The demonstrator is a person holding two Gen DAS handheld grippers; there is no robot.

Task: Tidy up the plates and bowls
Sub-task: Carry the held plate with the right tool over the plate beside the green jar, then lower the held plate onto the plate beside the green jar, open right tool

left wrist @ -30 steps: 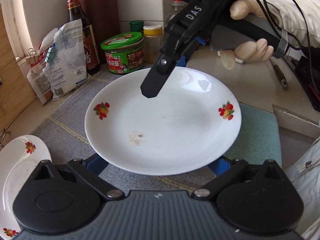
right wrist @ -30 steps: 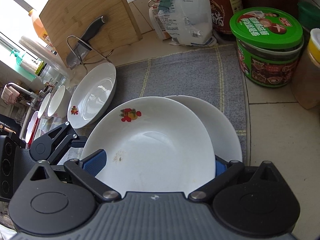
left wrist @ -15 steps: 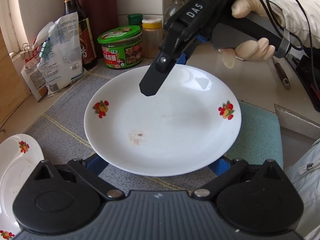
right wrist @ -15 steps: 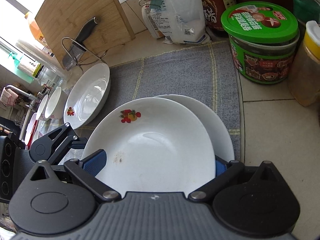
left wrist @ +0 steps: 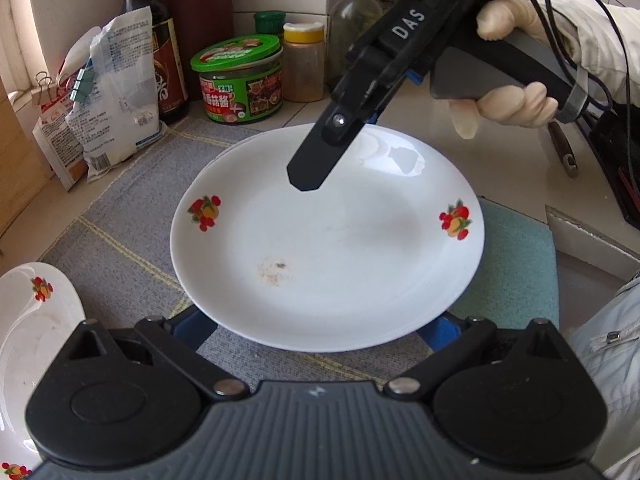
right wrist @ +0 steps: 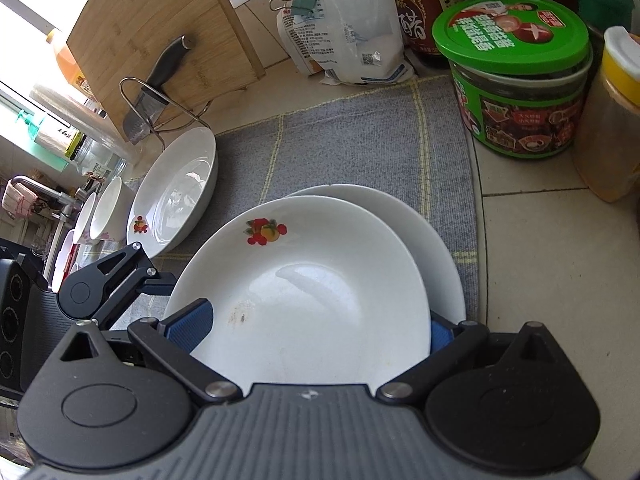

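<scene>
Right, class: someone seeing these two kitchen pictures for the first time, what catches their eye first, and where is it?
First, the white plate with fruit prints, filling the middle of both views above a second plate on the grey mat. Next, the right hand-held gripper, reaching over the plate's far rim from a gloved hand. Then the green-lidded jar at the back of the counter.

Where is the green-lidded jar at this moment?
The green-lidded jar stands at the back of the counter, just beyond the grey mat, between the dark sauce bottle on its left and the yellow-capped jar on its right.
</scene>
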